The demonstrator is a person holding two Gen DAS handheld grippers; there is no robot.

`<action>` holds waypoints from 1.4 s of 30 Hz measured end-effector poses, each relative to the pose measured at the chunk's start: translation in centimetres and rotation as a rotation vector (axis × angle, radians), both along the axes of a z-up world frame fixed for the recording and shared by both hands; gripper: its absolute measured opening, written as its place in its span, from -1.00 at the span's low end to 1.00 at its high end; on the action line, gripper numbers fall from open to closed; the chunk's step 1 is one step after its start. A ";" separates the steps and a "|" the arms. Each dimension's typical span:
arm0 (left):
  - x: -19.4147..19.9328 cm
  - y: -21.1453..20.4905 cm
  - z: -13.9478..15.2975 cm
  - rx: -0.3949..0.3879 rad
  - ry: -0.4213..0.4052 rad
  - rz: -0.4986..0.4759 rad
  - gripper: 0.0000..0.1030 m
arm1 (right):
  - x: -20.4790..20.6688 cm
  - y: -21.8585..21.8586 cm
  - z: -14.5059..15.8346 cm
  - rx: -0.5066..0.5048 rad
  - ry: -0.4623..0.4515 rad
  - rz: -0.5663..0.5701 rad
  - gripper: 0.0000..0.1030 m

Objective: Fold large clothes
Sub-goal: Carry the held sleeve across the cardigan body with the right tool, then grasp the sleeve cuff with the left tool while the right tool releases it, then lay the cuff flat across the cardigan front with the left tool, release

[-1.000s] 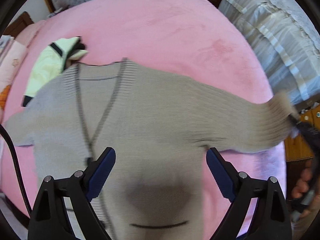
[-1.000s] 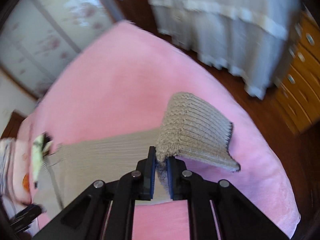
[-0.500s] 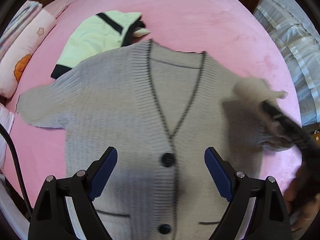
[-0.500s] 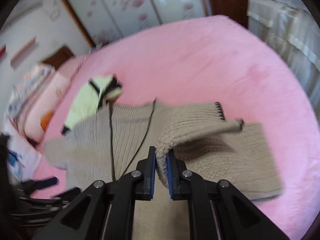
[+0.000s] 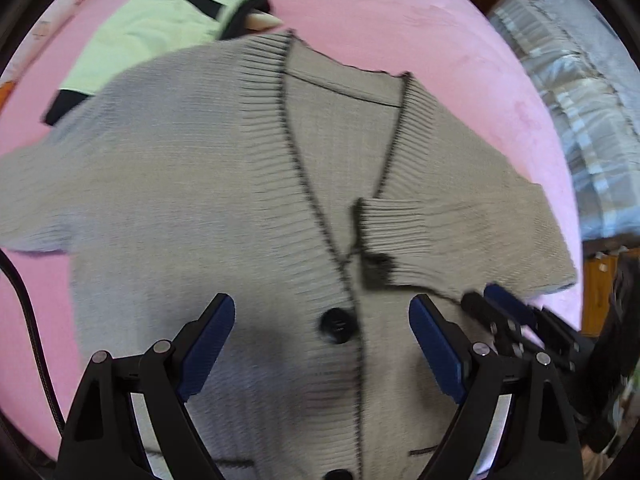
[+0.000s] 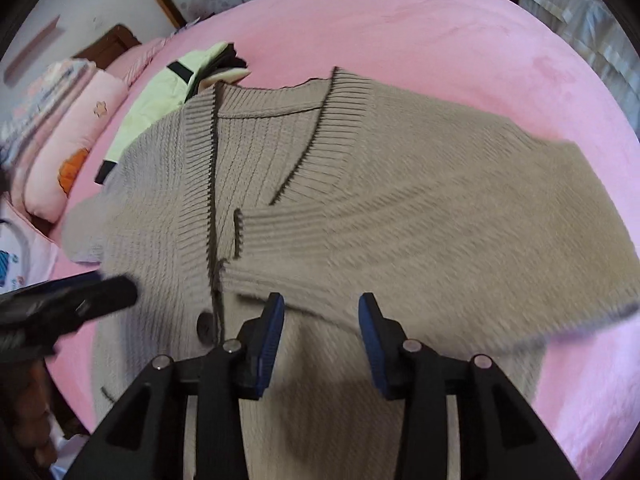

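Observation:
A beige ribbed cardigan [image 5: 224,184] with dark trim and dark buttons lies flat, front up, on a pink bed. One sleeve [image 5: 440,232] is folded across its chest, the cuff lying near the V-neck; the right wrist view shows the same sleeve [image 6: 400,248]. My left gripper [image 5: 322,320] hangs open above the top button [image 5: 337,325], nothing between its fingers. My right gripper [image 6: 321,312] hovers over the folded sleeve; its jaws are opening and the sleeve lies free below them. The right gripper's fingers [image 5: 500,312] also show at the left view's right edge.
A pale green garment with black trim [image 6: 160,96] lies by the cardigan's collar. Pink pillows [image 6: 68,148] are stacked at the bed's left side. The pink bedspread [image 6: 420,24] stretches beyond the collar. A grey-white draped piece of furniture [image 5: 576,120] and wooden drawers stand off the bed's right side.
The right gripper carried the sleeve cuff across the cardigan's chest, laid it there and let go, its jaws parting. The left gripper moved over the cardigan towards the buttons, staying open.

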State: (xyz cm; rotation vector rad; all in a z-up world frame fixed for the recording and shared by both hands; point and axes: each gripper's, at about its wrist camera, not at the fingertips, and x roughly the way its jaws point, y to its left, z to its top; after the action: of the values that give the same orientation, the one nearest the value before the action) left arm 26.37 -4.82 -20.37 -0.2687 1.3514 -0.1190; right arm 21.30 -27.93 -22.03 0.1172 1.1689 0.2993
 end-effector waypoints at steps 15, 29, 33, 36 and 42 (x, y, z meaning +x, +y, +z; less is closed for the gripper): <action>2.5 -4.0 -7.1 -0.398 0.122 0.156 0.53 | -4.8 -6.3 -0.5 -0.070 0.023 -0.112 -0.24; 5.8 -8.5 -4.8 -0.343 0.046 0.160 -0.89 | -0.6 -16.1 -3.4 0.055 0.019 -0.468 -0.24; 7.9 -9.1 1.0 -0.313 -0.100 0.131 -0.89 | 1.5 -15.4 -4.2 0.022 0.023 -0.460 -0.24; 9.7 -7.7 4.6 -0.269 -0.224 0.148 -0.89 | 2.8 -13.9 -4.2 -0.048 0.001 -0.408 -0.24; 11.4 -2.7 5.2 -0.094 -0.304 0.210 -0.89 | 3.2 -11.3 -3.7 -0.231 -0.076 -0.311 -0.36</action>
State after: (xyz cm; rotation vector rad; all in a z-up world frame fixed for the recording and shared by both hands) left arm 37.81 -7.56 -15.15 -0.4517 1.0106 -0.0454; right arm 24.51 -39.27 -25.71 0.0827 1.0831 -0.1048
